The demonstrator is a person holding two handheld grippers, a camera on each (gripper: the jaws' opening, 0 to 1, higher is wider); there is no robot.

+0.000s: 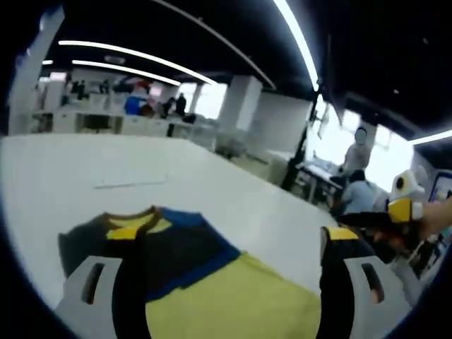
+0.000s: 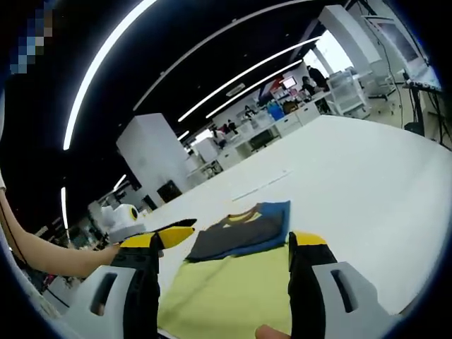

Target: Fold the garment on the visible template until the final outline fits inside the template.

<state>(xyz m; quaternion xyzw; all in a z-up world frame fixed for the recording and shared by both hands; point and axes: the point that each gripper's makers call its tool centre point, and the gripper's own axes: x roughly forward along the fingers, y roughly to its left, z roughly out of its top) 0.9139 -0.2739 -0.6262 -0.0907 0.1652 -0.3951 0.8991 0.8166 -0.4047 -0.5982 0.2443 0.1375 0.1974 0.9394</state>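
A shirt (image 1: 212, 282) with a yellow body, dark grey chest, blue edging and a yellow collar lies flat on the white table (image 1: 85, 162). My left gripper (image 1: 229, 240) hovers over it, open, its jaws wide apart on either side of the cloth. My right gripper (image 1: 392, 215) reaches in from the right. In the right gripper view the shirt (image 2: 233, 275) lies between the spread jaws of my open right gripper (image 2: 224, 240). The left gripper (image 2: 173, 233), held by a bare arm (image 2: 49, 254), sits at the shirt's left edge. A faint thin line (image 1: 131, 182) marks the table beyond the collar.
The table's far edge (image 1: 233, 166) runs diagonally, with desks, a white pillar (image 1: 236, 106) and people (image 1: 357, 183) beyond it. Bare white tabletop (image 2: 367, 176) stretches to the right of the shirt. Office shelves and figures (image 2: 282, 106) stand far behind.
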